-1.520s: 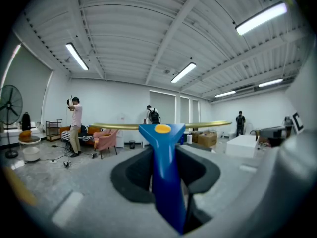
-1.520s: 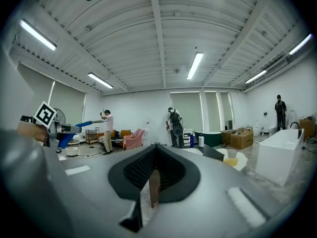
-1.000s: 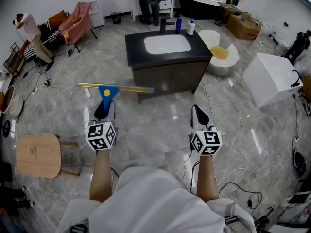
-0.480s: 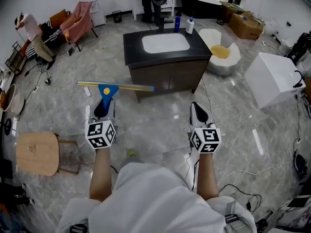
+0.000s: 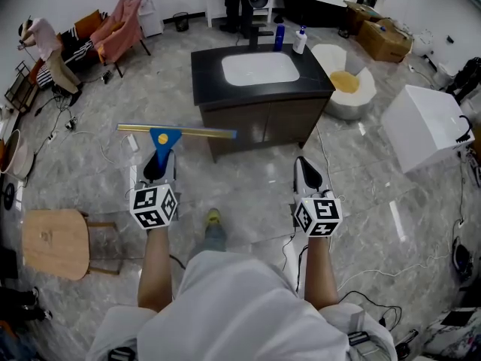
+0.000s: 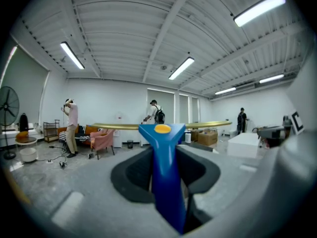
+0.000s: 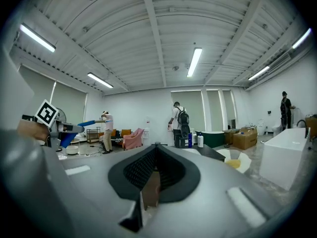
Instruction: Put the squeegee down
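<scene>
My left gripper (image 5: 157,165) is shut on the blue handle of a squeegee (image 5: 162,139); its brass-coloured blade bar lies crosswise in front of the jaws. In the left gripper view the squeegee (image 6: 163,152) stands between the black pads (image 6: 131,175), its bar level across the room. My right gripper (image 5: 307,176) is held level at the right, shut with nothing in it; in the right gripper view its jaws (image 7: 156,150) meet at the tips. A dark vanity cabinet (image 5: 259,107) with a white sink (image 5: 260,68) stands just ahead of both grippers.
A blue bottle (image 5: 279,37) and a white bottle (image 5: 300,41) stand at the vanity's back. A wooden stool (image 5: 52,239) is at the left, a white box (image 5: 425,122) at the right, a round white tub (image 5: 346,89) beyond. Cables lie on the marble floor. People stand far off.
Both grippers and the person have moved forward towards the vanity, which now sits closer. A foot shows on the floor between the arms. The squeegee stays held the same way.
</scene>
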`<state>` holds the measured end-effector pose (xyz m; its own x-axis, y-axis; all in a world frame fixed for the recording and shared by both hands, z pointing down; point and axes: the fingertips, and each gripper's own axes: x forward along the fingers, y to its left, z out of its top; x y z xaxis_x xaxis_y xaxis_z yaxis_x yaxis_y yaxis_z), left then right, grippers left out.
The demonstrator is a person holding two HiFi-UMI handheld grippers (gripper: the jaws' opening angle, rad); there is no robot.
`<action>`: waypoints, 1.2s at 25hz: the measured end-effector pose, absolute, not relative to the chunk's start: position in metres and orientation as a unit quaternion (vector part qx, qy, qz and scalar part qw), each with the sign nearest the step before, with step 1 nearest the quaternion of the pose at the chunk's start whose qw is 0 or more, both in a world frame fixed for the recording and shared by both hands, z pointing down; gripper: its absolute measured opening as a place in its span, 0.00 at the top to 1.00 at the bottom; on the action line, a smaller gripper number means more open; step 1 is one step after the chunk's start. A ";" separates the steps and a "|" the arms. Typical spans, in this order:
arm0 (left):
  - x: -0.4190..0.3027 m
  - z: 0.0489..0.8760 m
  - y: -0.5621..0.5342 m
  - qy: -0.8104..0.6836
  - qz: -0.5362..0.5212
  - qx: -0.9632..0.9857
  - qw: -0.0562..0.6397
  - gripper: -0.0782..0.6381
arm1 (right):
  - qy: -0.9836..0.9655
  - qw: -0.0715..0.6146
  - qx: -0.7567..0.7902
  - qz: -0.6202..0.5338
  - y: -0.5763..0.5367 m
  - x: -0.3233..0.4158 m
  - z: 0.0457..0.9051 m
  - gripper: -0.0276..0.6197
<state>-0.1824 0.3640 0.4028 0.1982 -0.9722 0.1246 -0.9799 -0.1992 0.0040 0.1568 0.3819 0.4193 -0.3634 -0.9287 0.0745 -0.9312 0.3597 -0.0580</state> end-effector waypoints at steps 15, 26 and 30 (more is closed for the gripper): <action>-0.250 0.426 0.156 -0.615 0.058 0.783 0.072 0.71 | -0.805 0.035 0.589 0.059 0.190 0.095 0.430 0.95; -0.288 0.415 0.020 -0.592 0.057 0.801 0.073 0.71 | -0.793 0.030 0.606 0.051 0.077 0.051 0.412 0.95; -0.284 0.416 -0.010 -0.585 0.056 0.805 0.076 0.71 | -0.788 0.026 0.614 0.041 0.052 0.054 0.408 0.95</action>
<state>-0.2845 -0.0099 0.4163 0.3090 -0.9339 0.1800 -0.9510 -0.3038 0.0565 0.0542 0.0525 0.4079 -0.2459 -0.9651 0.0905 -0.9693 0.2439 -0.0326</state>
